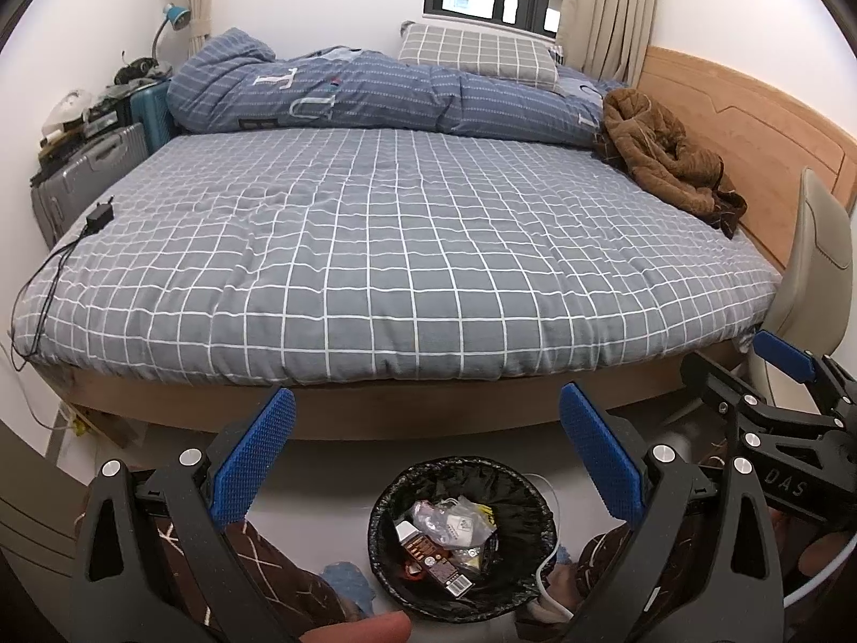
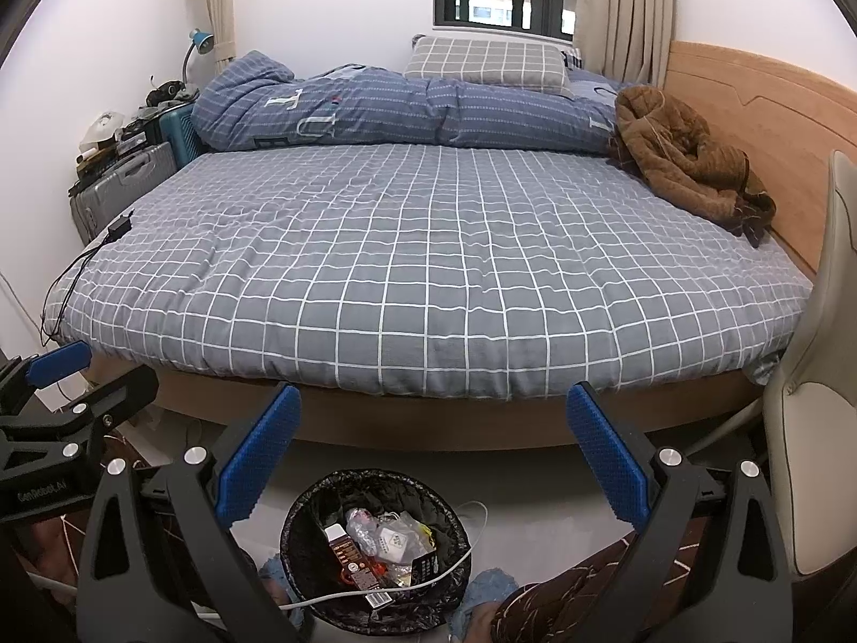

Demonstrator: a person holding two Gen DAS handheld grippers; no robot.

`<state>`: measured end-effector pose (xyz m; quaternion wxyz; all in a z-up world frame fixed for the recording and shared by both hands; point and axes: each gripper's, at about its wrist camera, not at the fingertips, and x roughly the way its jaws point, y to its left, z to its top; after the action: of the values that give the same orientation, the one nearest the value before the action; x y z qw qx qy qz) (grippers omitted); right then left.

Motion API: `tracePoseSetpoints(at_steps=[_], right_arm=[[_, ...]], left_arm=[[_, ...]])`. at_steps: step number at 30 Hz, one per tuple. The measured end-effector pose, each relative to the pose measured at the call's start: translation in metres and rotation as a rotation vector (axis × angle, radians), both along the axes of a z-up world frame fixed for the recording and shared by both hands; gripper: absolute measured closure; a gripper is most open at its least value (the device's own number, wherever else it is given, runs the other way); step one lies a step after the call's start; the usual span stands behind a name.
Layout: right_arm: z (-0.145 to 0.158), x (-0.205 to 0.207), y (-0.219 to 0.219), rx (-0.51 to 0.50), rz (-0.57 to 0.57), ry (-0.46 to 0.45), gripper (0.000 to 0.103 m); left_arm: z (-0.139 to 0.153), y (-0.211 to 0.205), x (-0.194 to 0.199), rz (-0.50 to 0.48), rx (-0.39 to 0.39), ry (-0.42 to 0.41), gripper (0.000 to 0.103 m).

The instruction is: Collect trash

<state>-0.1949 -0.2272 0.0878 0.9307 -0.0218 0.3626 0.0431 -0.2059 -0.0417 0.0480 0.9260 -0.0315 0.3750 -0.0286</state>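
Observation:
A round bin with a black liner [image 1: 385, 546] stands on the floor in front of the bed and holds wrappers, a clear plastic bag and a brown carton [image 1: 447, 541]. It also shows in the right wrist view [image 2: 300, 552] with the same trash [image 2: 385, 546]. My left gripper [image 1: 426, 455] is open and empty above the bin. My right gripper [image 2: 434, 453] is open and empty too, also above the bin. The right gripper shows at the right edge of the left wrist view [image 1: 750, 380]. I see no loose trash on the bed sheet [image 1: 407, 246].
A folded blue quilt [image 1: 375, 91], a checked pillow [image 1: 476, 53] and a brown jacket [image 1: 664, 155] lie at the back of the bed. A black charger with cable [image 1: 99, 217] lies at the bed's left edge. Suitcases [image 1: 91, 171] stand left. A beige chair [image 2: 819, 375] stands right. A white cable [image 2: 407, 584] crosses the bin.

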Motion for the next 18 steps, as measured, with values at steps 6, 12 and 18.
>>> tracePoseSetpoints(at_steps=[6, 12, 18], right_arm=[[-0.0011, 0.0011, 0.0007, -0.001, 0.0, 0.003, 0.008], [-0.0022, 0.001, 0.0014, -0.001, 0.0, 0.005, 0.008], [-0.0038, 0.0011, 0.0018, 0.0, -0.001, 0.008, 0.008]], left_arm=[[-0.0018, -0.0014, 0.0005, 0.003, 0.017, 0.001, 0.006], [-0.0036, -0.0017, 0.0008, 0.007, 0.003, 0.003, 0.006], [-0.0036, -0.0015, 0.0008, 0.014, 0.003, -0.001, 0.006]])
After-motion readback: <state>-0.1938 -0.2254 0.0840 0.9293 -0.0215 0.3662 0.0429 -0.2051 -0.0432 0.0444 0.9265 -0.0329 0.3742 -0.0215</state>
